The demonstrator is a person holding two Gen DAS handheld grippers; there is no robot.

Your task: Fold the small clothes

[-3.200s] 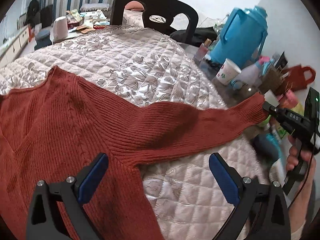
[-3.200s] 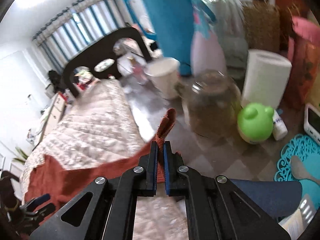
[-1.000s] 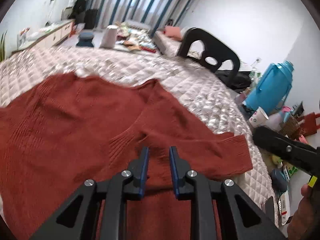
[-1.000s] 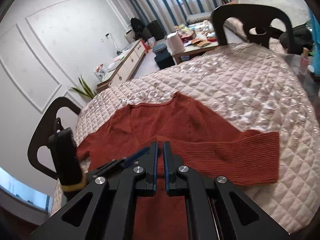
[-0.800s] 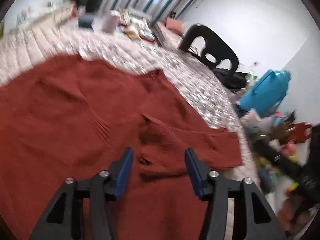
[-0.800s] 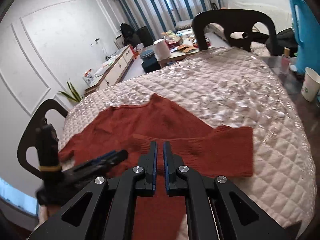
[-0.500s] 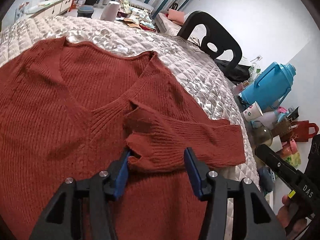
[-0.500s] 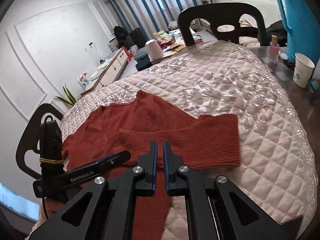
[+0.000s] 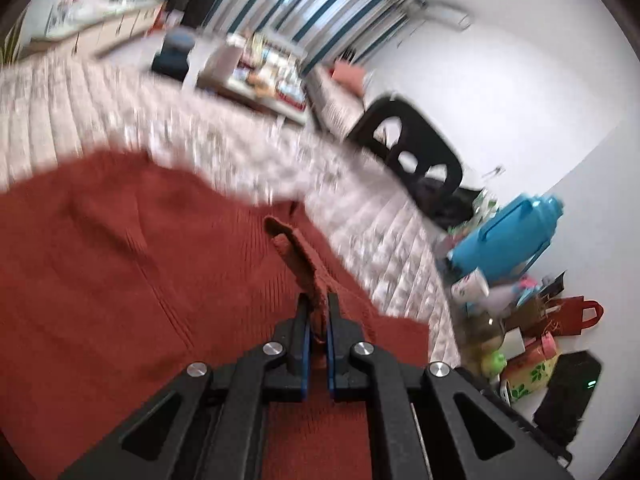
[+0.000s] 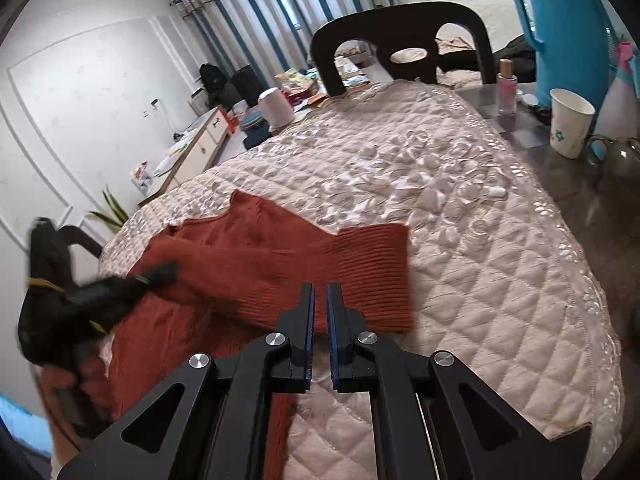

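A rust-red knit sweater (image 9: 120, 280) lies flat on the quilted table cover (image 10: 460, 240). Its right sleeve (image 10: 320, 272) is folded across the body, and the fold shows in the right wrist view. My left gripper (image 9: 316, 312) is shut on the sleeve cuff (image 9: 296, 260) and holds it up over the sweater's chest. In the right wrist view the left gripper (image 10: 152, 274) shows blurred at the left on the sweater. My right gripper (image 10: 320, 308) is shut and empty, just above the folded sleeve's near edge.
A black chair (image 10: 400, 40) stands at the table's far side. A blue thermos jug (image 9: 508, 236), a paper cup (image 10: 568, 122), a small bottle (image 10: 506, 88), bags and jars crowd the table's right end. A sideboard and striped curtains lie beyond.
My left gripper has closed on the sleeve cuff and lifted it; the left view is blurred by motion. My right gripper stays shut and has drawn back toward the folded sleeve's near edge.
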